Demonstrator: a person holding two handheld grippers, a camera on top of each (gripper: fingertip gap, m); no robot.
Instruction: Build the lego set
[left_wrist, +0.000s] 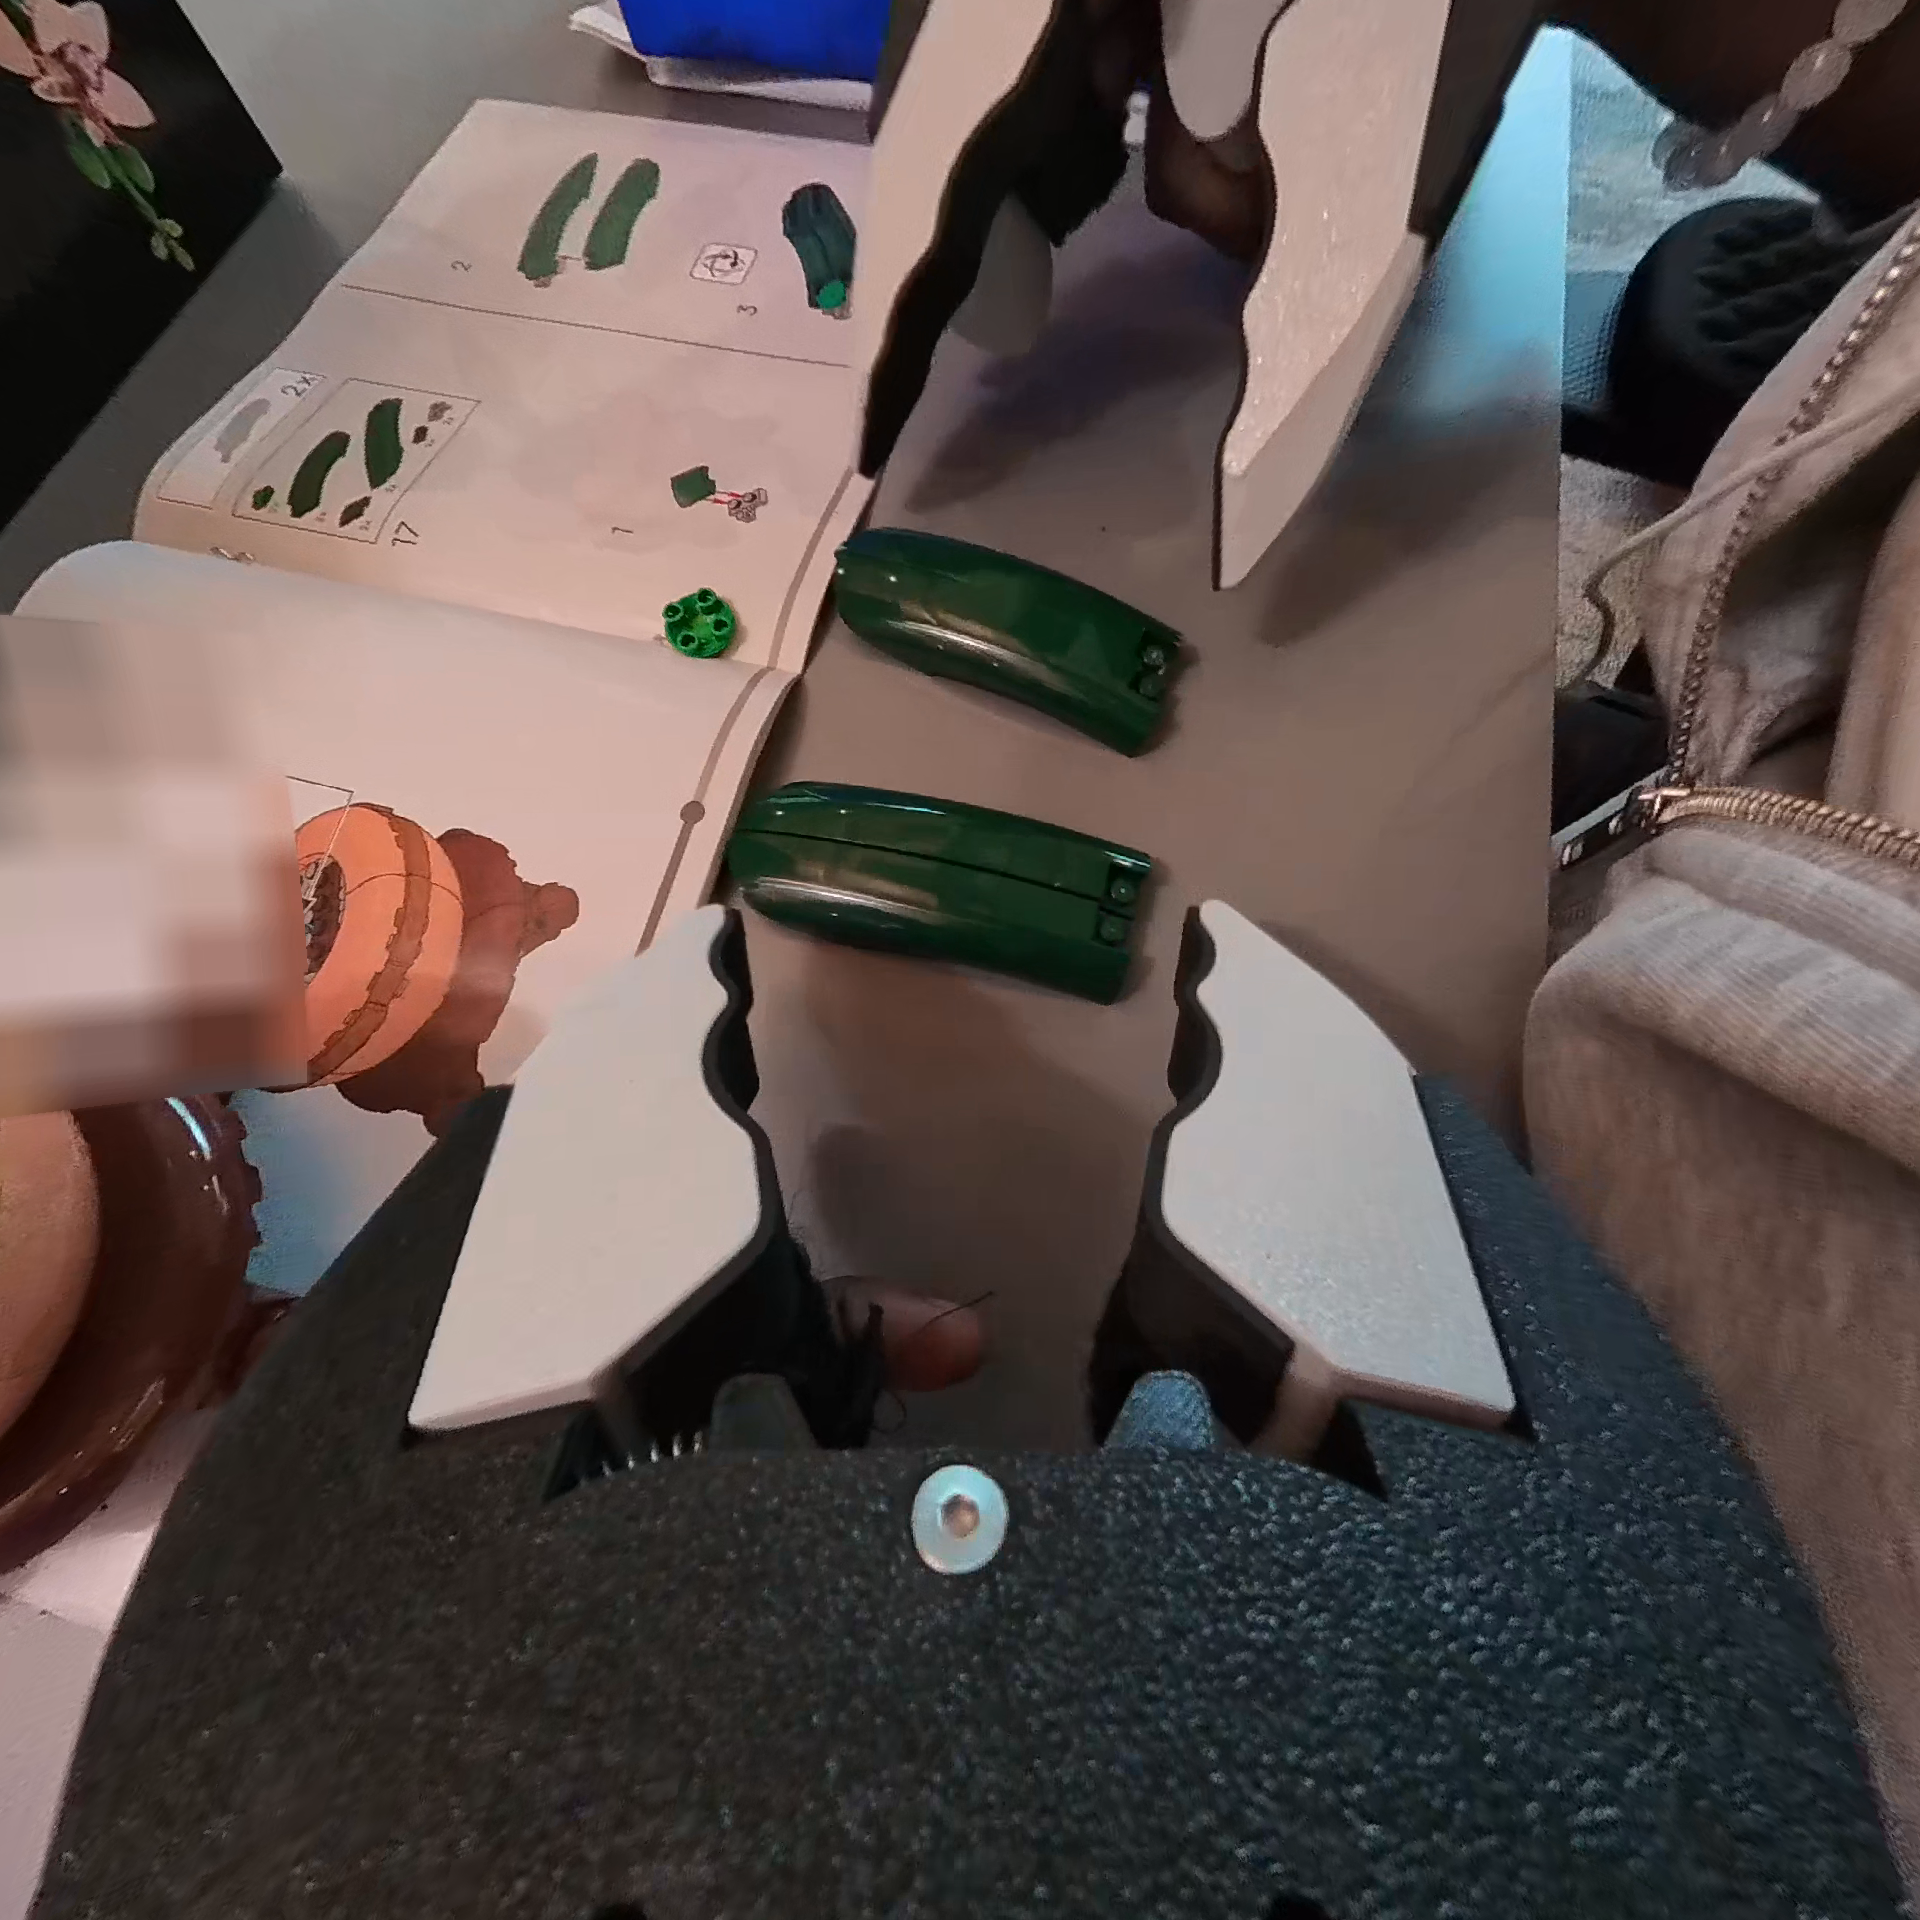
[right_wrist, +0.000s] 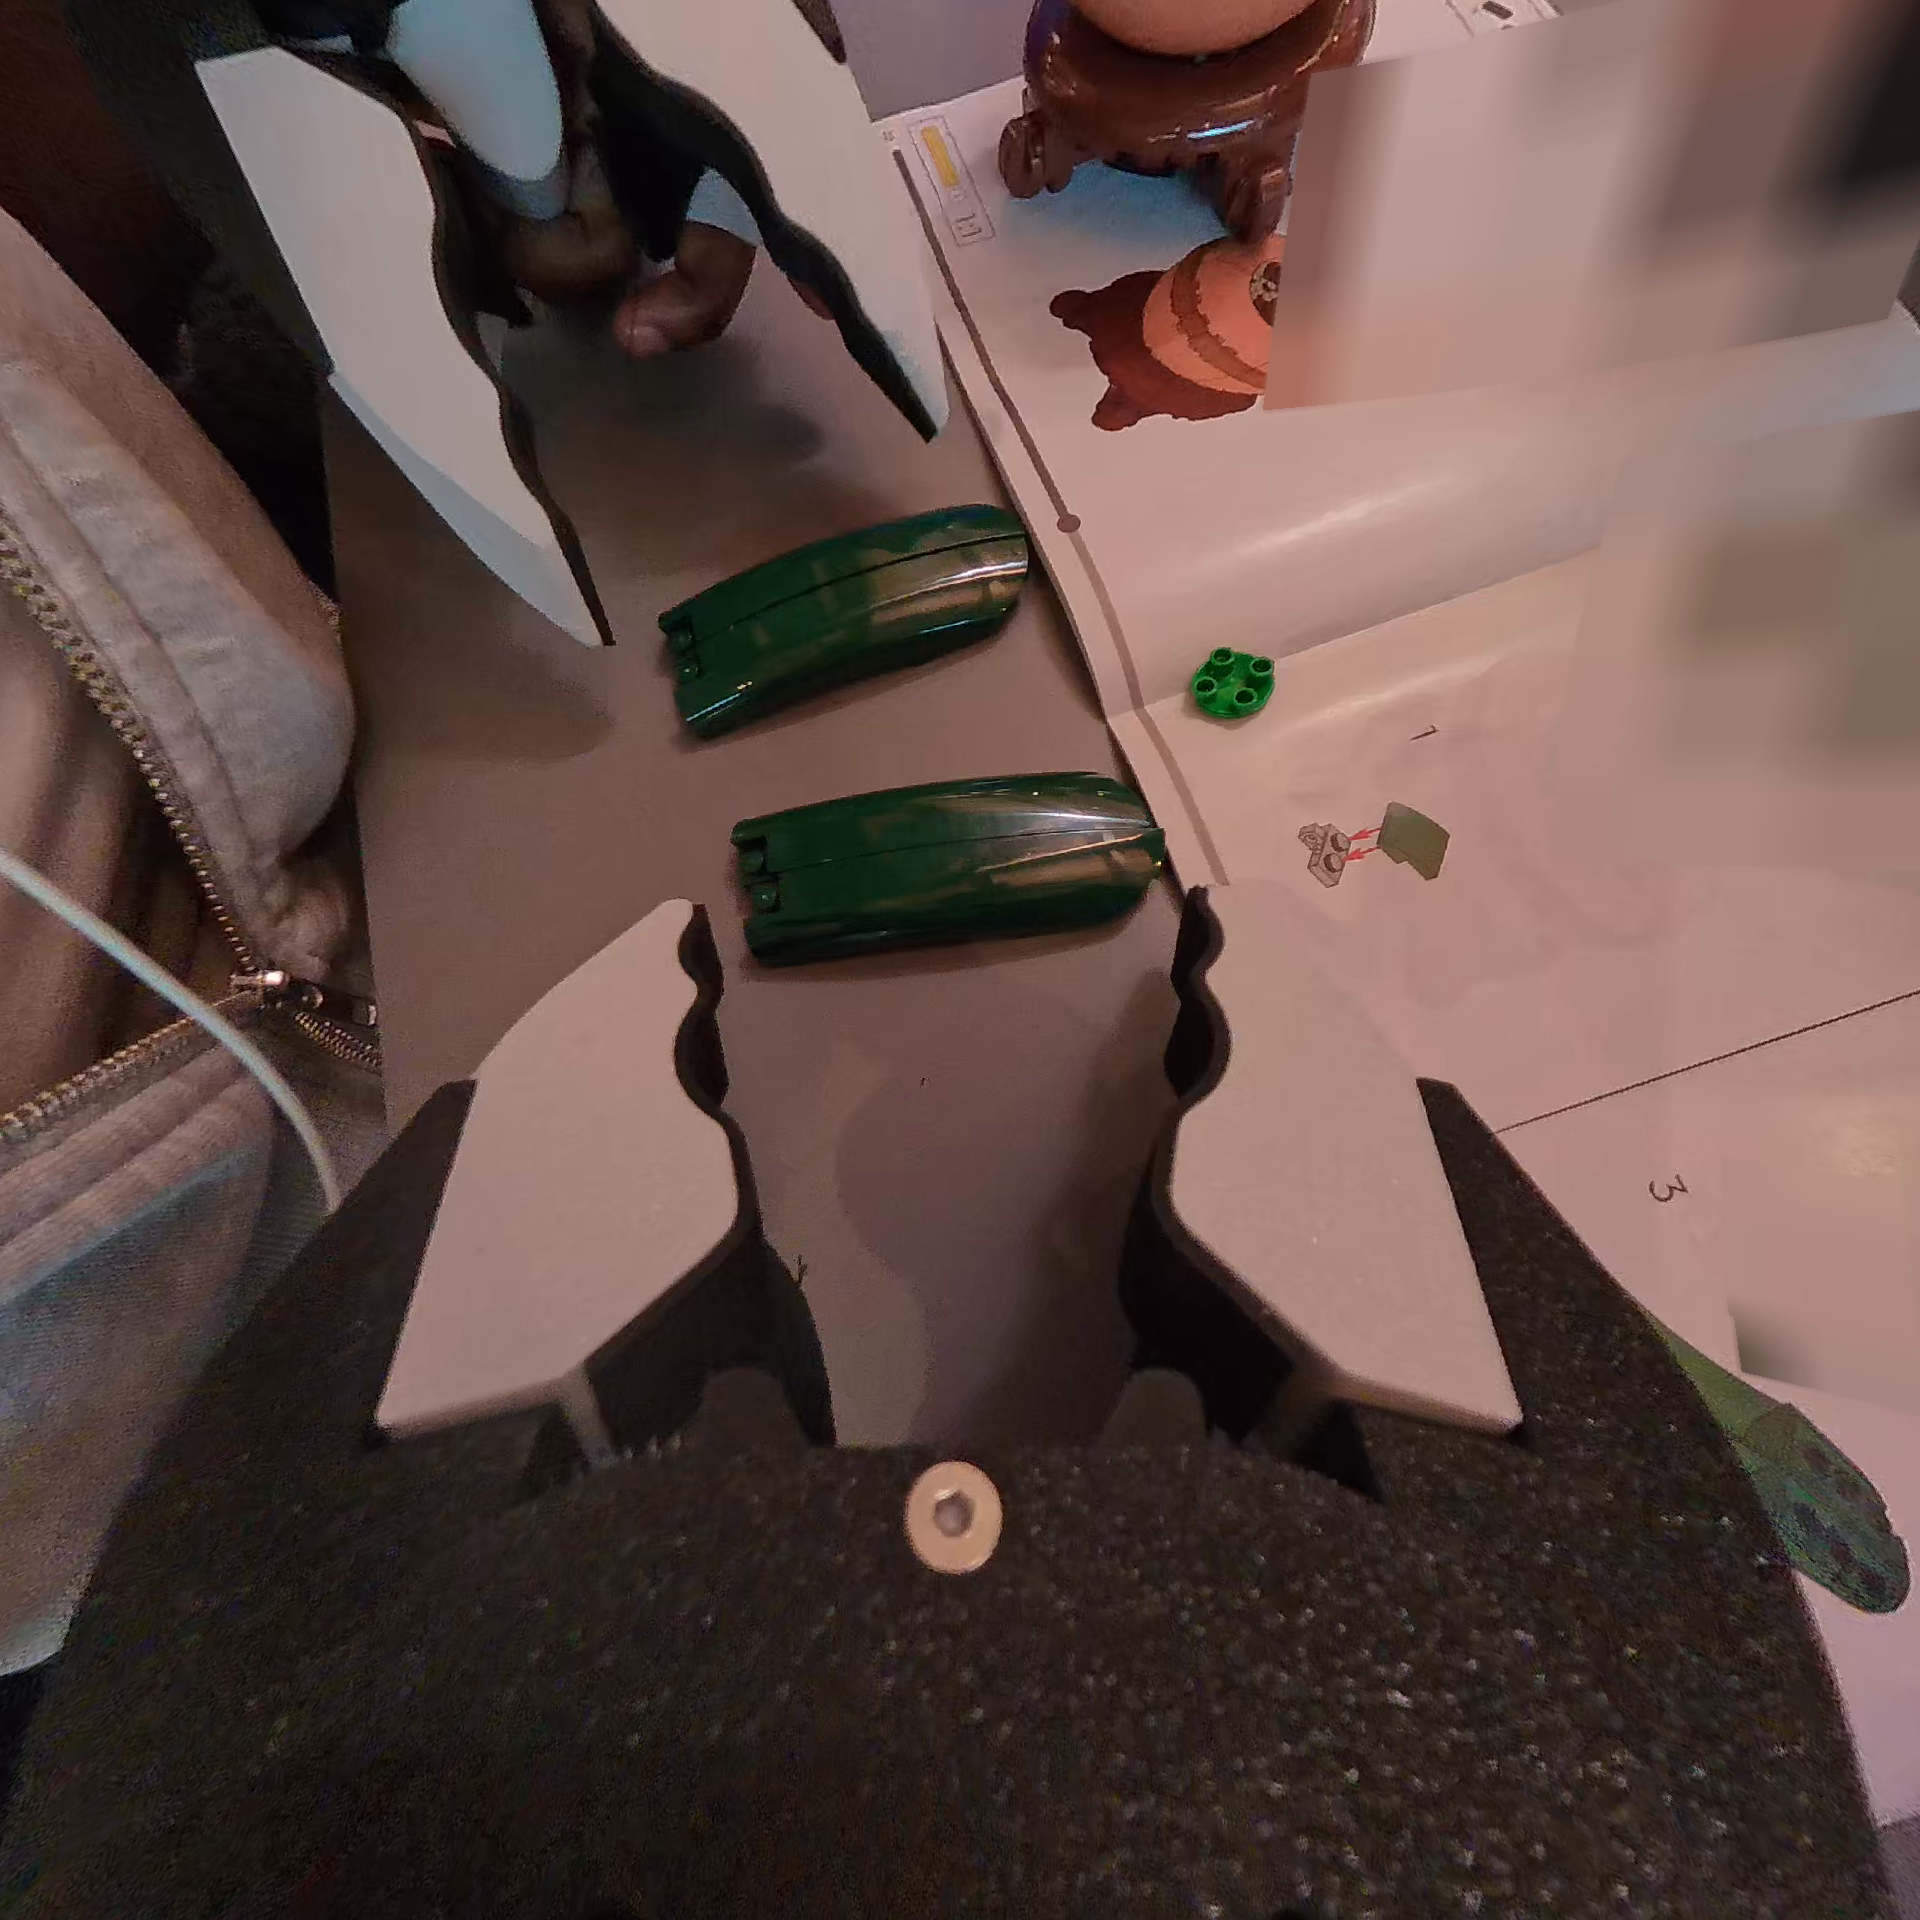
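Left wrist view: left gripper (left_wrist: 961, 914) spread and empty, facing the equally spread right gripper (right_wrist: 940, 899); between them two dark green leaf pieces (left_wrist: 940, 894) (left_wrist: 1013, 634) lie on the grey surface (left_wrist: 1299, 831), beside the instruction booklet's (left_wrist: 499, 436) edge, which carries a round green stud (left_wrist: 700, 623).

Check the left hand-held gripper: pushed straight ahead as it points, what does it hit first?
Probably the nearer dark green leaf piece, lying on the table just beyond the open left hand-held gripper; height above it is unclear.
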